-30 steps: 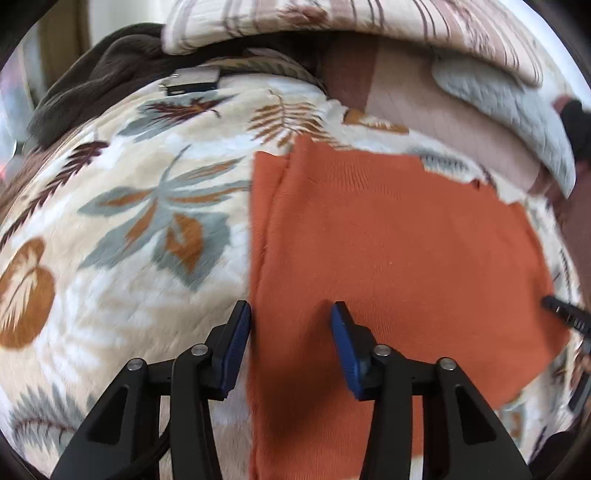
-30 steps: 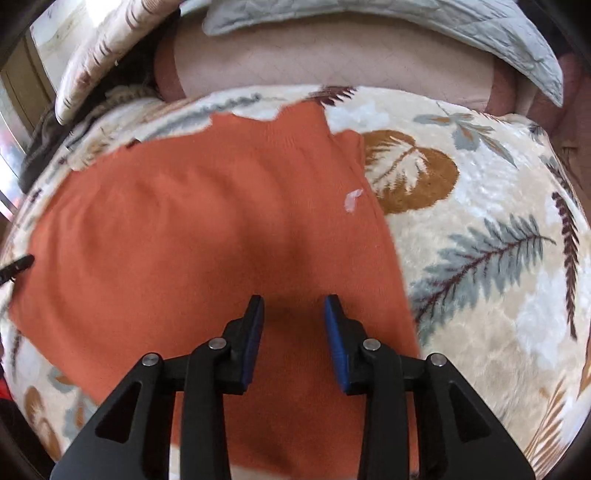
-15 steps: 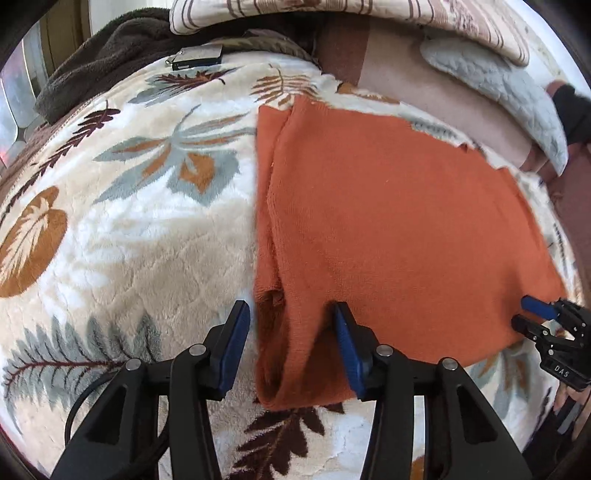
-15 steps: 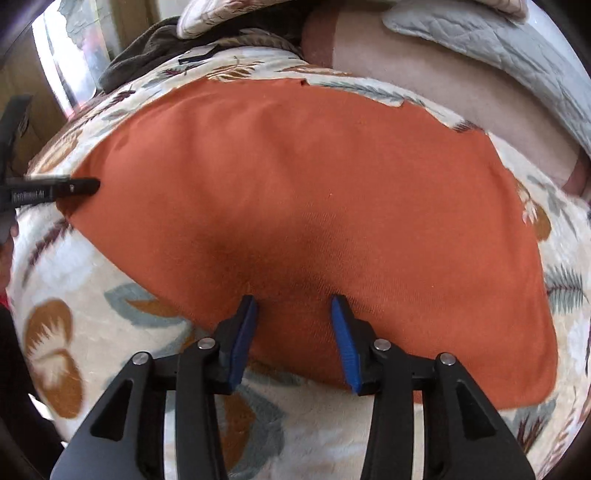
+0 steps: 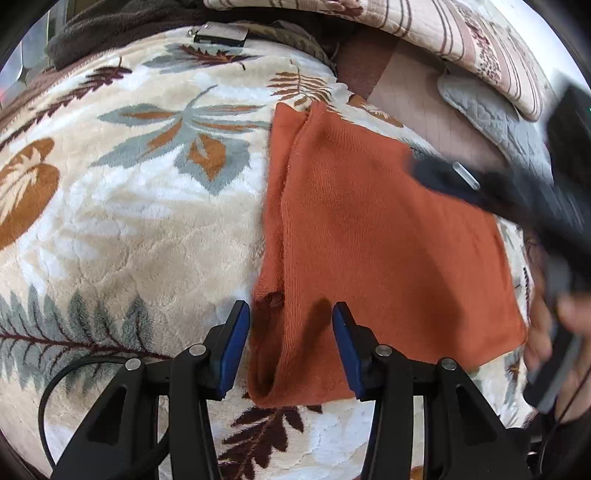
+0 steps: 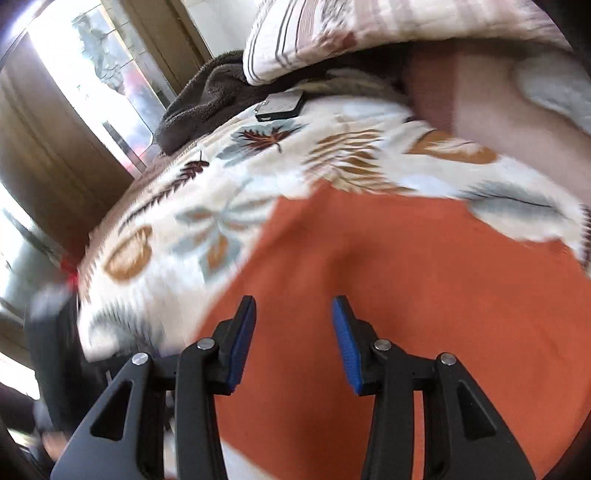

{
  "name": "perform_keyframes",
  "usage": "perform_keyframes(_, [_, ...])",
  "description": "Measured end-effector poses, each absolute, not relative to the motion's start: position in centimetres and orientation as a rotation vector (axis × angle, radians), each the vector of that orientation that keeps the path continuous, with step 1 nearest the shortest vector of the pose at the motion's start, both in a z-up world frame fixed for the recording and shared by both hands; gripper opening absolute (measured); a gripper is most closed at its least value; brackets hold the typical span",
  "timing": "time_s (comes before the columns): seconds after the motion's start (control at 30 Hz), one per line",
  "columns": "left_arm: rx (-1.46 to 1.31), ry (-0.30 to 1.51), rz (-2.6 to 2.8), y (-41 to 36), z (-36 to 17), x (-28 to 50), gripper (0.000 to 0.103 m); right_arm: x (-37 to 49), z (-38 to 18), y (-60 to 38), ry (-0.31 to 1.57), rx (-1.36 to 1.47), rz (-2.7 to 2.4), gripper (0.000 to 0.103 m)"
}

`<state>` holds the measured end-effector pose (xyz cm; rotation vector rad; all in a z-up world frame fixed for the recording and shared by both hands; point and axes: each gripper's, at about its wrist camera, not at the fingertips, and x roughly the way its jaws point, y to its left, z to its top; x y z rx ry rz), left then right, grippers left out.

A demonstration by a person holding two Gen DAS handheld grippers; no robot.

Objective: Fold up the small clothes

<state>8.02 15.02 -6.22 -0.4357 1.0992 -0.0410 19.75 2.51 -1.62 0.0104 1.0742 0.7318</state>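
Note:
An orange knit garment (image 5: 369,240) lies folded flat on a leaf-patterned blanket (image 5: 129,221); it also fills the lower right of the right wrist view (image 6: 424,295). My left gripper (image 5: 290,332) is open and empty, its jaws on either side of the garment's near left corner, just above it. My right gripper (image 6: 293,325) is open and empty, hovering over the garment's left part. The right gripper also shows blurred at the right of the left wrist view (image 5: 517,199), above the garment's far right side.
A dark phone-like device (image 6: 280,105) lies at the blanket's far edge beside a dark brown fleece (image 6: 207,99). A striped pillow (image 5: 424,33) and a grey quilted pad (image 5: 491,114) lie behind. A window (image 6: 74,74) is at left.
My right gripper lifted off the garment's near edge and swung left and up over it, blurring its view. My left gripper drew back slightly and stays open over the left corner.

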Motion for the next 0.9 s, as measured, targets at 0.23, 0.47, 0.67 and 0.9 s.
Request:
perform_keyframes(0.23, [-0.525,1.113,-0.061,16.0,-6.7,8.6,0.043,25.3,-5.4,9.8,1.207,0.032,0.689,0.046])
perform_keyframes(0.47, [-0.588,1.125,-0.074,16.8,-6.9,8.7,0.043,26.1,-6.1,12.3,1.217,-0.031,0.612,0.062])
perform_keyframes(0.67, [-0.594,1.129,-0.077,16.9,-6.9,8.9,0.043,25.5,-7.0,14.5,1.171,-0.255,0.490,0.054])
perform_keyframes(0.9, [-0.620,1.118,-0.090,18.5,-7.2,9.1,0.043,25.0,-6.5,13.8,1.092,-0.372,0.456,0.019])
